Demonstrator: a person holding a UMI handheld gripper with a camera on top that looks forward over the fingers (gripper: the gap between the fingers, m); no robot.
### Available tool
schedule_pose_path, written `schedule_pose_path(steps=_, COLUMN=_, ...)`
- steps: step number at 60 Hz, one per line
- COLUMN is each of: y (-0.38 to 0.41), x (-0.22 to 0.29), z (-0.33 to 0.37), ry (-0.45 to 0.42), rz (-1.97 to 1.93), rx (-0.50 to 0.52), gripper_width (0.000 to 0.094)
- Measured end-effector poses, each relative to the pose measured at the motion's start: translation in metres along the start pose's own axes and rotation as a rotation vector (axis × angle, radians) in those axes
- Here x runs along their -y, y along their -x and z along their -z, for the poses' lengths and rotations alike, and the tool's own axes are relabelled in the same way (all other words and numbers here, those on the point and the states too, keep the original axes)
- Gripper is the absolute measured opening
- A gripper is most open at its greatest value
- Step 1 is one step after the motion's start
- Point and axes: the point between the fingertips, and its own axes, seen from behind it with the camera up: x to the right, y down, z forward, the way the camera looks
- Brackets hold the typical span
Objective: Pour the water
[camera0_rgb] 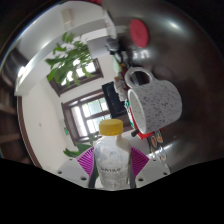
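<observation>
A plant (pixel 68 58) with green leaves stands at the left, beside a window (pixel 88 112) with a dark frame. Between the fingers (pixel 112 172) sits a clear bottle (pixel 112 160) with a yellow cap (pixel 111 128), both pink pads pressed against its sides, so the fingers grip it. Just right of the cap, a speckled white mug (pixel 152 102) hangs tilted, its handle uppermost.

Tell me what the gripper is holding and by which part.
The gripper holds a clear bottle with a yellow cap, its fingers pressing the body below the neck.
</observation>
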Motion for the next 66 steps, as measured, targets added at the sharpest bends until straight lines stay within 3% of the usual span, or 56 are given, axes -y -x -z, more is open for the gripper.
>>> schedule_pose_path(steps=22, y=-0.012, x=0.006, z=-0.012, ry=-0.014, rz=-0.114, rx=-0.02, gripper_width=0.0465)
schedule_pose_path(steps=37, y=0.07, x=-0.023, z=-0.007, ry=0.112, rz=0.583, rx=0.023, gripper_width=0.0467)
schedule_pose_path(steps=41, y=0.1, x=-0.02, z=-0.002, ry=0.104, rz=0.834, rx=0.03, gripper_width=0.0468)
schedule_pose_path(steps=53, y=0.153, x=0.074, z=-0.012, ry=-0.056, rz=1.499, rx=-0.12, gripper_width=0.0477)
schedule_pose_path(steps=66, y=0.12, x=0.19, z=-0.01, ry=-0.159, rz=1.829, rx=-0.381, gripper_width=0.0475)
